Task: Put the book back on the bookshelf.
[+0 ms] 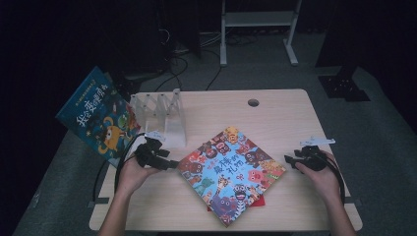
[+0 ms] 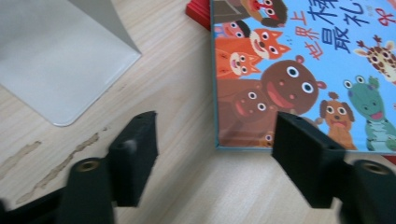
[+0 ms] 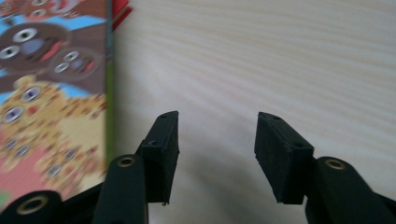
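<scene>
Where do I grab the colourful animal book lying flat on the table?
Grip the animal book at its left corner, coming in low from the left with the left tongs. The book lies flat, so only edges offer purchase; that corner already sits between the open jaws.

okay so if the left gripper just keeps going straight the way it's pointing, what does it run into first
Most likely the near corner of the colourful picture book. The left gripper points along the table with its jaws open and that corner lies between them, just ahead. How close it is, the pictures don't settle.
</scene>
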### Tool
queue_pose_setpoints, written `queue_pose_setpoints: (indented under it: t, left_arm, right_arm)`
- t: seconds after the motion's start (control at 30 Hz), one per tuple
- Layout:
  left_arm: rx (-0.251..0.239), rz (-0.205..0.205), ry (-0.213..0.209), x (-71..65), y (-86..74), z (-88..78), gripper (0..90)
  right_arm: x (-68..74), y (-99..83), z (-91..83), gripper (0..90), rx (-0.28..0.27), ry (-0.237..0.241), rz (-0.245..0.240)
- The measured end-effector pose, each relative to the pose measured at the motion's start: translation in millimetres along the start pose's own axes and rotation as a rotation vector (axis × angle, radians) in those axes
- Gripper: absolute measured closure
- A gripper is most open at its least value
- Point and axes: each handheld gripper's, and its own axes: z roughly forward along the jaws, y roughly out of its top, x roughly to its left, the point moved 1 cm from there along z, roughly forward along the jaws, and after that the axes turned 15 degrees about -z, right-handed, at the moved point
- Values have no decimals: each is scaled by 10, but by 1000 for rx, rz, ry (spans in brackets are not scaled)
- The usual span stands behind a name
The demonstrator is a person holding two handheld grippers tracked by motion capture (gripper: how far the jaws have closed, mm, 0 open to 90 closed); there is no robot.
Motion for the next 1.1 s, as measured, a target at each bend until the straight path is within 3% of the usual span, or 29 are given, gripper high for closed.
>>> queue_pose_setpoints:
  t: [0.1,0.43,0.57,0.77,0.97,1.1]
  left_arm:
    - [4,-10,-8,15,-13,30,428]
    - [62,-13,-71,-29,-18,188,513]
    - [73,-22,-97,-53,-24,220,519]
    - [71,-37,-83,-74,-30,225,517]
    - [94,-34,-101,-101,-64,214,516]
    - [101,-32,-98,-113,-68,222,468]
  right_arm:
    - [75,-79,-104,530,-1,23,-10]
    - [228,-206,-285,579,-54,126,-35]
    - [249,-190,-269,581,-55,139,-47]
    - [236,-191,-256,580,-61,163,-40]
    - [237,-151,-186,581,-69,188,-55]
    - [264,-98,-151,583,-72,224,-67]
